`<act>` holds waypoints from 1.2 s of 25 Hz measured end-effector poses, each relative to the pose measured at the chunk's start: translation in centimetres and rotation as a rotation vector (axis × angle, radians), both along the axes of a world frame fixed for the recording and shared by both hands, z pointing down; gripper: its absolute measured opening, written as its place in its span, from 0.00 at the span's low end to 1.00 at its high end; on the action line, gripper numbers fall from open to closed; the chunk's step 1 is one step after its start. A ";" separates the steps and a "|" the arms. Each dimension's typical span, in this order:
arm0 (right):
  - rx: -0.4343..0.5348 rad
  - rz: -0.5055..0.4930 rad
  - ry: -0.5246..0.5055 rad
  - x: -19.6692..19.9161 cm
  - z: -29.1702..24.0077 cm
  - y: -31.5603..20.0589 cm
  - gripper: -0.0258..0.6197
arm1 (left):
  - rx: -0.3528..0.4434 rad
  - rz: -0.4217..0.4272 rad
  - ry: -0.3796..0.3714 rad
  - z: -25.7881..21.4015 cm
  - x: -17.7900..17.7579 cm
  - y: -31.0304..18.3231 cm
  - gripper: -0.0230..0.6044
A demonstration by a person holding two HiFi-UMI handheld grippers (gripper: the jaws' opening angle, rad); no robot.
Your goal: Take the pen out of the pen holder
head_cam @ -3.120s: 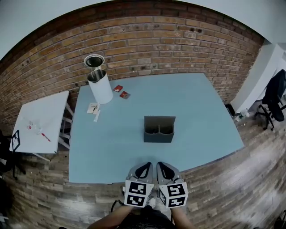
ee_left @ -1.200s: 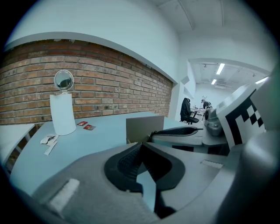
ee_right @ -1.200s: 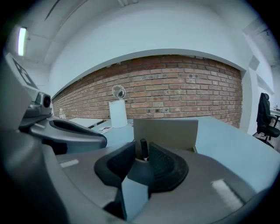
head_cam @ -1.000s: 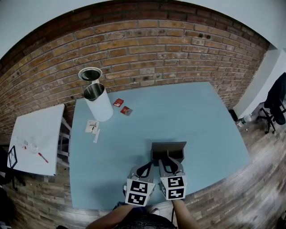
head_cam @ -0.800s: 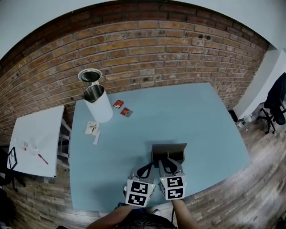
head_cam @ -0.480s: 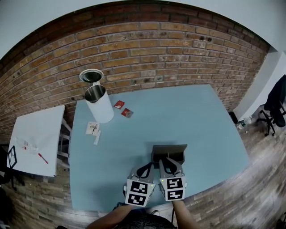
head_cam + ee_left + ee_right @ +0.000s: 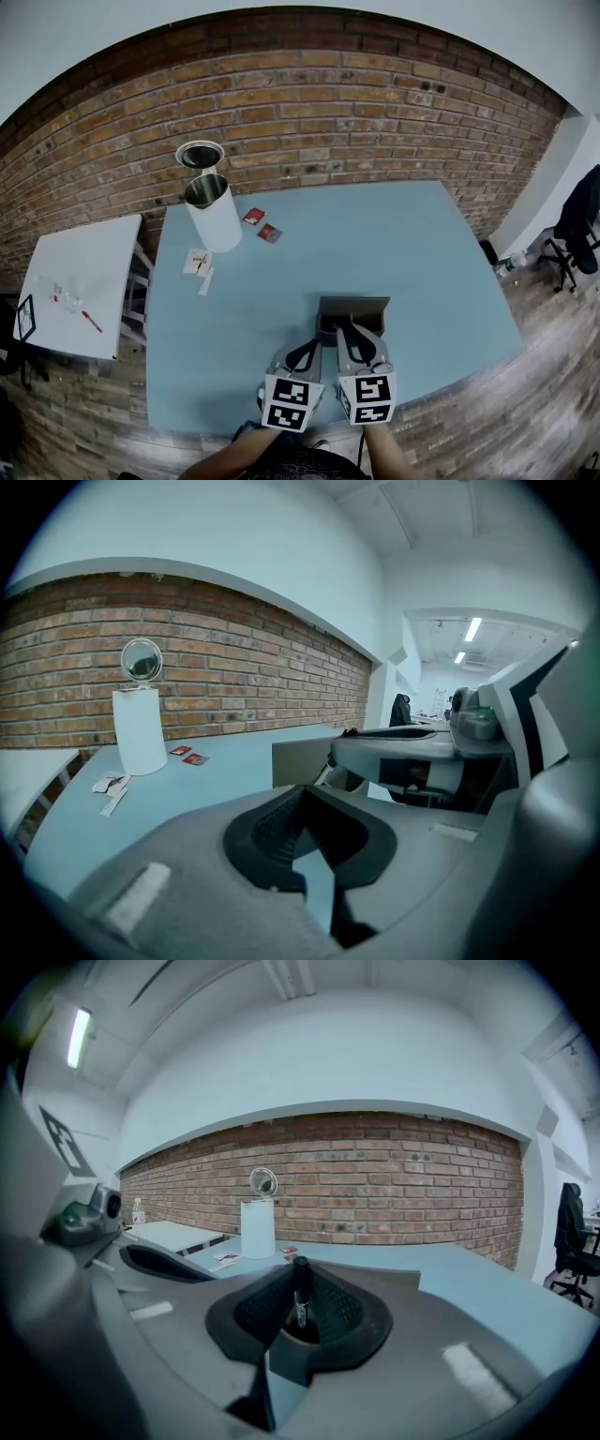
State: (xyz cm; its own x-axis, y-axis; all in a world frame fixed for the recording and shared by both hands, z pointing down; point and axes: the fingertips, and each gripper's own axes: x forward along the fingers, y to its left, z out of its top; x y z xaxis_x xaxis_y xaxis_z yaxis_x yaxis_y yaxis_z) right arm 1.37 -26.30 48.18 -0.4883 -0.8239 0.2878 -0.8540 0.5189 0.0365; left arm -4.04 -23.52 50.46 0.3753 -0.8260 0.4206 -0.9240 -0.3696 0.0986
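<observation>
The grey pen holder [image 7: 361,305] stands on the blue table [image 7: 422,244] near its front edge. My right gripper [image 7: 349,330] reaches over the holder's near side. In the right gripper view a black pen [image 7: 301,1302] stands upright between the pads, and the right gripper [image 7: 301,1288] is shut on it. The pen's lower end is hidden by the jaws, with the holder's rim [image 7: 398,1277] just behind. My left gripper [image 7: 312,345] sits beside the holder's left side, shut with nothing in it [image 7: 302,794]. The left gripper view shows the holder [image 7: 298,759] ahead on the right.
A white cylinder [image 7: 214,220] with a round mirror [image 7: 200,155] behind it stands at the table's far left. Two red packets [image 7: 262,225] and paper slips [image 7: 197,262] lie near it. A white side table [image 7: 75,281] is left; a brick wall behind.
Since three seconds ago both grippers have come forward from the table's front edge to the pen holder, the right one over it. Over the last second they barely move.
</observation>
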 end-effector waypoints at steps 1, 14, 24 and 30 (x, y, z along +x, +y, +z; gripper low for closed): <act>0.010 -0.001 -0.003 0.1 -0.5 0.2 0.11 | 0.001 -0.001 0.000 -0.1 0.1 0.2 0.03; 0.072 -0.026 -0.027 1.3 -3.7 3.5 0.12 | 0.024 -0.017 0.004 -1.1 1.6 2.8 0.03; 0.030 -0.045 -0.024 2.7 -2.4 6.5 0.12 | 0.043 -0.033 0.008 -1.6 3.2 5.2 0.03; -0.006 -0.053 -0.026 3.5 -1.4 8.4 0.12 | 0.048 -0.035 0.012 -1.9 4.2 6.6 0.03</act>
State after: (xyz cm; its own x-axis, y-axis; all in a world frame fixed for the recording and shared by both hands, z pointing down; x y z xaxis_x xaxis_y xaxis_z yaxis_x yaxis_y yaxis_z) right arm 4.86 -17.94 46.77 -0.5390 -0.7949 0.2788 -0.8258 0.5639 0.0114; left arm 0.18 -16.93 48.53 0.3505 -0.8580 0.3755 -0.9353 -0.3414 0.0929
